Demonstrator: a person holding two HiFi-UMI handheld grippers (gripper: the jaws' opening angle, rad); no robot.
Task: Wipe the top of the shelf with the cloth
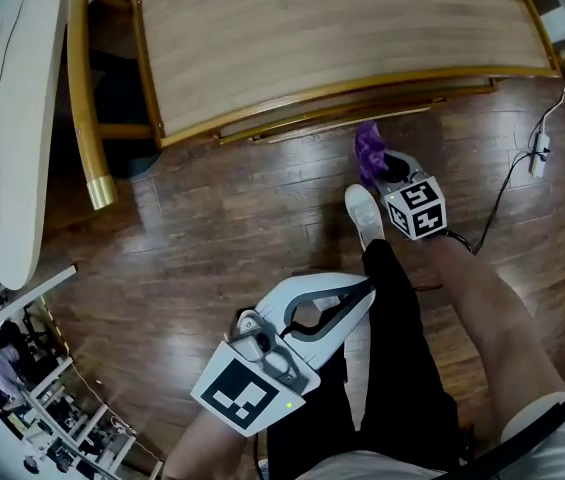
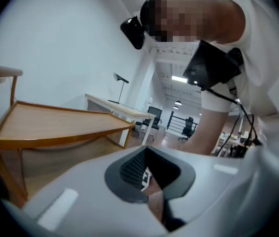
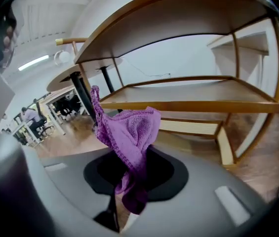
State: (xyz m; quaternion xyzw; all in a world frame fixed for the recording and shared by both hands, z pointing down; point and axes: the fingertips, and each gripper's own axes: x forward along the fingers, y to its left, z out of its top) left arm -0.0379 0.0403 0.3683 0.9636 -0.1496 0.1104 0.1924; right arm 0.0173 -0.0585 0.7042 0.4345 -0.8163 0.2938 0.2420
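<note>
The wooden shelf's broad top (image 1: 342, 28) fills the upper part of the head view. A purple knitted cloth (image 1: 369, 148) hangs bunched from my right gripper (image 1: 380, 168), which is shut on it just in front of the shelf's front edge and below the level of its top. In the right gripper view the cloth (image 3: 129, 127) stands up out of the right gripper (image 3: 129, 191), with the shelf's top (image 3: 179, 14) overhead and a lower board (image 3: 193, 95) behind. My left gripper (image 1: 360, 296) hangs low by the person's legs, shut and empty; its camera sees the shelf (image 2: 55, 122) from the side.
A white round table (image 1: 12, 118) and a wooden chair leg (image 1: 87, 118) stand at the left. A cable with a plug (image 1: 537, 153) lies on the wooden floor at the right. The person's shoe (image 1: 364, 213) is beside the right gripper. A white desk (image 2: 114, 107) stands beyond the shelf.
</note>
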